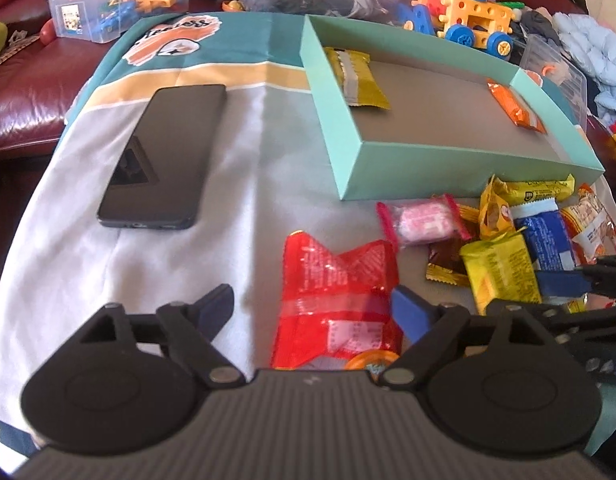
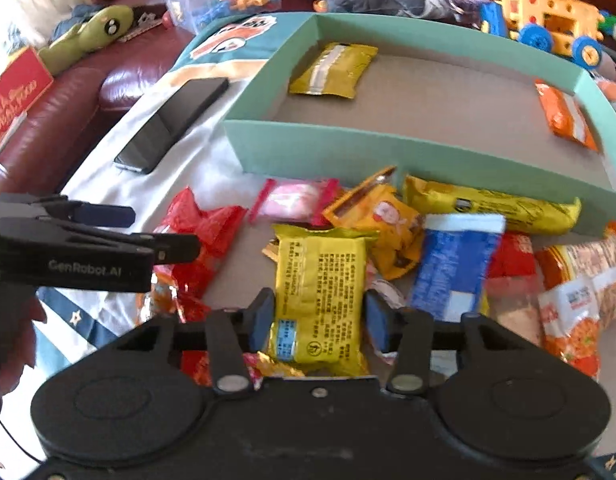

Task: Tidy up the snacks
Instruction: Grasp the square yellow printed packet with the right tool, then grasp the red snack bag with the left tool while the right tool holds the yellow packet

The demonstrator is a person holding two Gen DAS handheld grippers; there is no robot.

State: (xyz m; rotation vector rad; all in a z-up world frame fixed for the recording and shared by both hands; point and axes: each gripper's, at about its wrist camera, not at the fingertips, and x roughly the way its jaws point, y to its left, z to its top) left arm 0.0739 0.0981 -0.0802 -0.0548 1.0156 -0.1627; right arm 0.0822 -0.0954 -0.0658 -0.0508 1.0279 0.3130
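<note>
The left gripper [image 1: 312, 307] gapes wide, a red packet [image 1: 335, 300] loose between its jaws. The right gripper [image 2: 319, 316] clamps a yellow packet [image 2: 319, 288], part of the snack heap at the box's [image 2: 308, 148] six o'clock.

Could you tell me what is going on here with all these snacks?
A person with a gripper in each hand is sorting snack packets into a green box. Two packets already lie in it, an olive-yellow one and an orange one; the rest sit in a pile in front. The right gripper straddles a yellow packet, though whether it grips is unclear. The left gripper is open, a red packet between its fingers.
</note>
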